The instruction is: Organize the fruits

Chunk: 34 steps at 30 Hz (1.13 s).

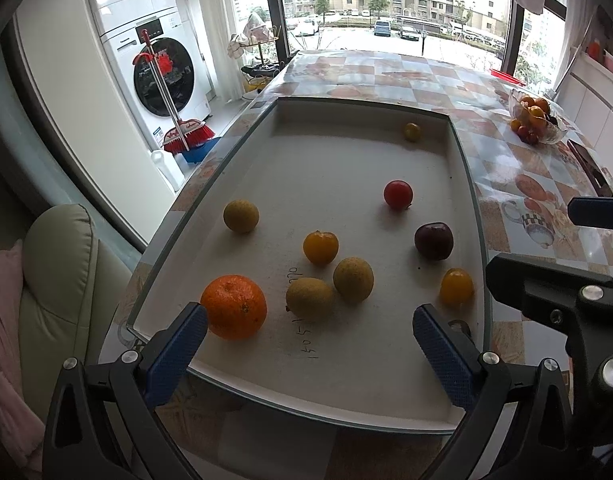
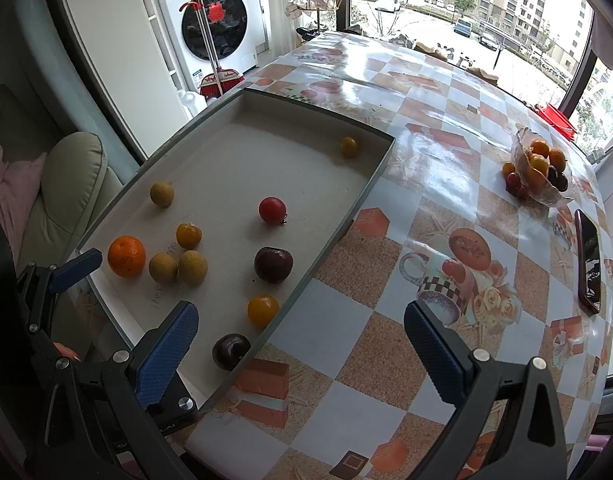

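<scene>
We hold the left gripper (image 1: 309,332) and right gripper (image 2: 301,332) over the near edge of the table (image 2: 386,248), both with jaws spread wide and empty. Ahead in the shallow tray (image 1: 462,184), an orange (image 1: 233,306) sits near left, then a dark plum (image 1: 433,241) and a red tomato (image 1: 398,194). Far right stands the glass bowl (image 2: 546,196) of fruit.

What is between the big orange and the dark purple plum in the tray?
Between the orange and the plum sit two tan fruits, touching each other, seen in both views.
</scene>
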### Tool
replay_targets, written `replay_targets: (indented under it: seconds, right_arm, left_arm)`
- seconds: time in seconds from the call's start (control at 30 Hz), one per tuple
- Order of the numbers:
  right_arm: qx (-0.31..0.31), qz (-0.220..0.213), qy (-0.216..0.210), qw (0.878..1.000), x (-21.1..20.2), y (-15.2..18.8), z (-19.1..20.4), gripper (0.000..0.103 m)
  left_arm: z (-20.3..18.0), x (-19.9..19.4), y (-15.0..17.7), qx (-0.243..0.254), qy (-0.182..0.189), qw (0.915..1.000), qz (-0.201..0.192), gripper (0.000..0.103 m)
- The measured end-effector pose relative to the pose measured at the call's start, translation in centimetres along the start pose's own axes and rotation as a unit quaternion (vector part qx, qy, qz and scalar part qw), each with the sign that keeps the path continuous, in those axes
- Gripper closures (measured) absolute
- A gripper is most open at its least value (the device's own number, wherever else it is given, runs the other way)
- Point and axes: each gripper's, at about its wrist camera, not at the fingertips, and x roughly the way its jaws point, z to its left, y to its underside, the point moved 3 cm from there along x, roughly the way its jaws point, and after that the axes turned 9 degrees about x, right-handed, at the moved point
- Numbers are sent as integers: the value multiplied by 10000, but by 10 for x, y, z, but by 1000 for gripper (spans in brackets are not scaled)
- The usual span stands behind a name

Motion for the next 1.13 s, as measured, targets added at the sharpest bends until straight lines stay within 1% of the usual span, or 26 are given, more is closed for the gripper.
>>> replay_targets:
  seconds: [0.67,0.93,1.03,1.13]
  right_arm:
    - [19,-18,-71,10000,-3,2,1,0]
    - [23,-17,-87,10000,-4,2,1,0]
    - [25,-20,-89,10000,-4,3,1,0]
    - [22,-30,-108,9999,-5,3,1,0]
  left_arm:
    - [-1,-2,1,30,-22,10000,15,0]
    - [-2,-2,4,42,-99,9999,59,0]
    - [-1,-3,5,59,-111,9999,-32,0]
    - [-2,-4,5,108,-106,9999,-30,0]
